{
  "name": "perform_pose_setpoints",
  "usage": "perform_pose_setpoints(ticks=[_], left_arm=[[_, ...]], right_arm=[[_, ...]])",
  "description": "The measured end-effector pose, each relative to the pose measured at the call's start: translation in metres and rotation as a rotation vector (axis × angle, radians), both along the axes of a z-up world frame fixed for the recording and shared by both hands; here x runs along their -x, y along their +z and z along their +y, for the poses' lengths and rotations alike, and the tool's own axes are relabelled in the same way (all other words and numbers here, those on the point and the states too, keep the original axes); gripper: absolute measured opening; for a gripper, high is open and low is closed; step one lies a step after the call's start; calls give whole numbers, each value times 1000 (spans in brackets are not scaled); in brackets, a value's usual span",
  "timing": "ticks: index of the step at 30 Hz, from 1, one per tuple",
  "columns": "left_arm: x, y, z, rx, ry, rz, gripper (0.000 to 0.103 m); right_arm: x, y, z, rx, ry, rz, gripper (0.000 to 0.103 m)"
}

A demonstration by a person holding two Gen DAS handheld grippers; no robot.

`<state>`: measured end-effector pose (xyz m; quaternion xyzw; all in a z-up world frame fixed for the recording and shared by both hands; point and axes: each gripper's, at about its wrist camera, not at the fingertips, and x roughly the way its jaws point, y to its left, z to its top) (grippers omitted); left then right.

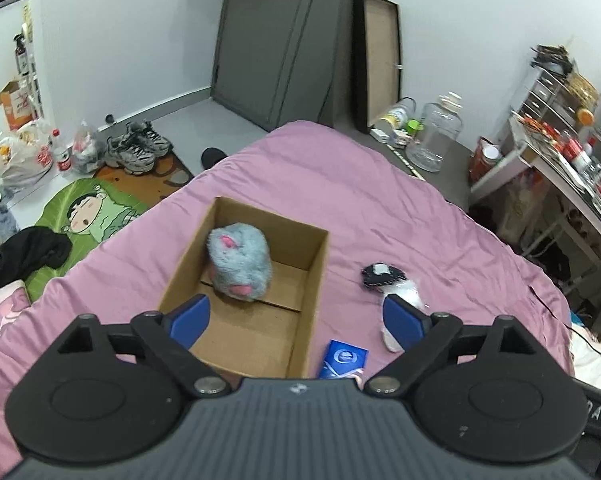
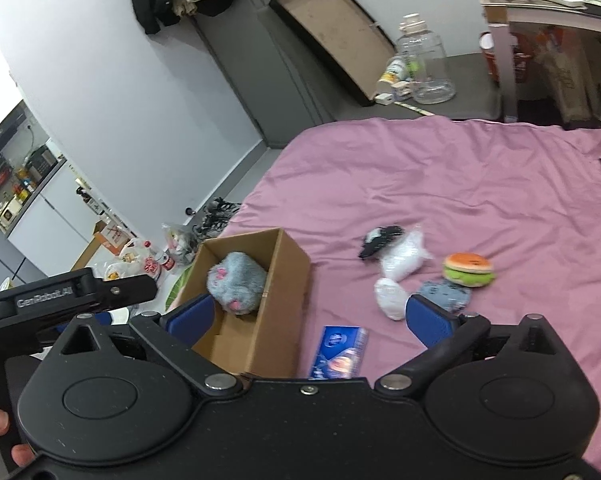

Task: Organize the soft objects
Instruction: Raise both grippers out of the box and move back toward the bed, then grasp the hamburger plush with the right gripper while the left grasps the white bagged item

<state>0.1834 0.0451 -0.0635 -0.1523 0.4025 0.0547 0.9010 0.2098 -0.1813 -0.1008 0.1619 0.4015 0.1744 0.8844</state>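
A grey plush with pink patches lies inside an open cardboard box on the pink bedspread. My left gripper hangs above the box's near end, open, nothing between its blue pads. My right gripper is open too and empty, above the box's right wall. Right of the box lie a black-and-white soft toy, a white soft piece, a burger plush and a grey-blue plush.
A small blue carton lies on the bed near the box. The left gripper's body shows at the left of the right wrist view. On the floor beyond the bed are shoes, bags and a clear jug. A cluttered desk stands right.
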Motion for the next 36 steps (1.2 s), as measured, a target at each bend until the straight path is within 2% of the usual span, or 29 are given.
perform_pose_setpoints(ticks=[7,9,14,19,22,28,33,36], left_arm=[[2,9,-36,-17,-74,21,99],[2,12,-45,-24,-85,15,103],[2,15,-58,-15,-91,10,103],[0,15,-76,-74,-121,9,103],[-4,10,-79,-17,-119,24,103],[-13,-3,-96,-31,-129,33,103],[-23,-13,-101,12,-114,20,103],[-31,-20,-106,-8,-104,26,103]], right_arm=[[5,0,-40,5,-53,16,103],[6,-1,-49,2,-66,17,103],[7,-1,-68,-4,-88,13,103],[4,-4,-80,-7,-107,16,103],[0,-9,-90,-12,-134,28,103],[-10,-27,-110,-65,-193,72,103],[-25,-39,-112,-79,-199,96,103],[-39,-47,-109,-79,-202,122,103]])
